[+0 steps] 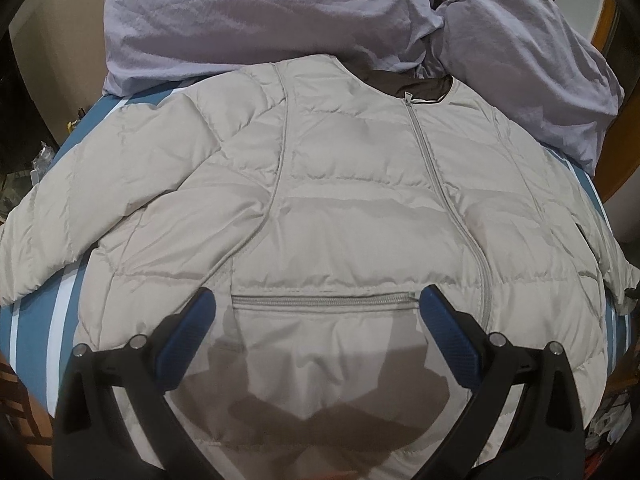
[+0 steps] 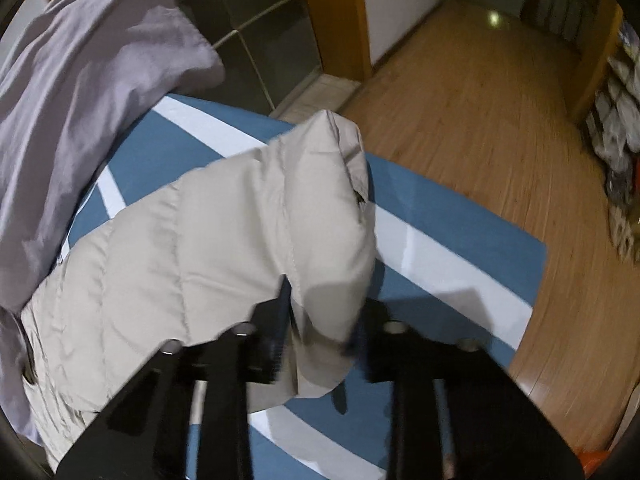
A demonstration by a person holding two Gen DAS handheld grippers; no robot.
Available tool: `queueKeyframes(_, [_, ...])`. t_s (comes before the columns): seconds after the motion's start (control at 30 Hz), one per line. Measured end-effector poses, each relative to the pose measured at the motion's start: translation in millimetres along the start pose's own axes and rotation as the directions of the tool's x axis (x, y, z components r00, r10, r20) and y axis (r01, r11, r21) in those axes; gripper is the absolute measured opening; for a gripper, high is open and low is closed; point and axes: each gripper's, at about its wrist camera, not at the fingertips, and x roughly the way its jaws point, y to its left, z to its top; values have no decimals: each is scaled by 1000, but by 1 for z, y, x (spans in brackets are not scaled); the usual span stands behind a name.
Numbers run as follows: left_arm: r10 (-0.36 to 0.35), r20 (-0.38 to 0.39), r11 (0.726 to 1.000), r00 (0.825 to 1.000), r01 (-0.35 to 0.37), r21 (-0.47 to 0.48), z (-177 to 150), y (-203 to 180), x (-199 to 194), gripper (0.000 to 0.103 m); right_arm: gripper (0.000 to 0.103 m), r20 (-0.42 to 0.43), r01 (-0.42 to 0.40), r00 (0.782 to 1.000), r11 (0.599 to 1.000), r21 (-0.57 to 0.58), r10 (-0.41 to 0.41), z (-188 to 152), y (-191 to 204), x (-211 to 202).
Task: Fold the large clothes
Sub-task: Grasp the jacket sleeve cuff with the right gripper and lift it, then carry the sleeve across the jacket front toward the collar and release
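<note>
On a blue-and-white striped bed [image 1: 64, 312], a pale quilted jacket [image 1: 340, 208] lay front-up with its zip closed, a lilac quilt [image 1: 280, 20] bunched behind its collar. The left gripper [image 1: 318, 304] hovered with fingers spread wide over the pocket zip [image 1: 324, 300], holding nothing. The right gripper [image 2: 320, 332] had pinched the sleeve [image 2: 320, 216] near its cuff; a clean fold likely meant carrying that sleeve flat across the chest.

We see a beige quilted puffer jacket [image 1: 340, 208] of matt cloth, a lilac crinkled fabric sheet [image 1: 260, 16], and glossy wood flooring [image 2: 480, 120] at two o'clock.
</note>
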Motion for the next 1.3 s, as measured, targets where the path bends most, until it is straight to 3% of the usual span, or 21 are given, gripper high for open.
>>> queueKeyframes(0.2, [4, 12, 1000, 1000, -4, -22, 4, 6, -1, 101, 18, 115, 10, 993, 985, -170, 10, 13, 58, -35])
queueKeyframes(0.47, [23, 26, 998, 999, -21, -62, 4, 20, -5, 101, 17, 84, -132, 981, 924, -358, 173, -3, 170, -62])
queueKeyframes(0.63, [39, 28, 995, 999, -36, -92, 1, 33, -8, 101, 17, -10, -260, 955, 822, -507, 296, -52, 257, -73])
queueKeyframes(0.77, [53, 26, 992, 998, -50, -119, 0, 45, -9, 101, 17, -85, -299, 947, 759, -579, 309, -91, 308, -68])
queueKeyframes(0.93, [66, 27, 988, 997, -61, -143, -3, 56, -11, 101, 17, -185, -352, 934, 696, -626, 306, -141, 343, -58])
queueKeyframes(1.1, [75, 21, 984, 997, -70, -164, -3, 64, -10, 101, 17, -274, -422, 905, 626, -655, 324, -179, 372, -63])
queueKeyframes(1.3, [83, 23, 980, 996, -77, -184, -3, 72, -11, 101, 17, -366, -518, 854, 536, -667, 370, -220, 406, -80])
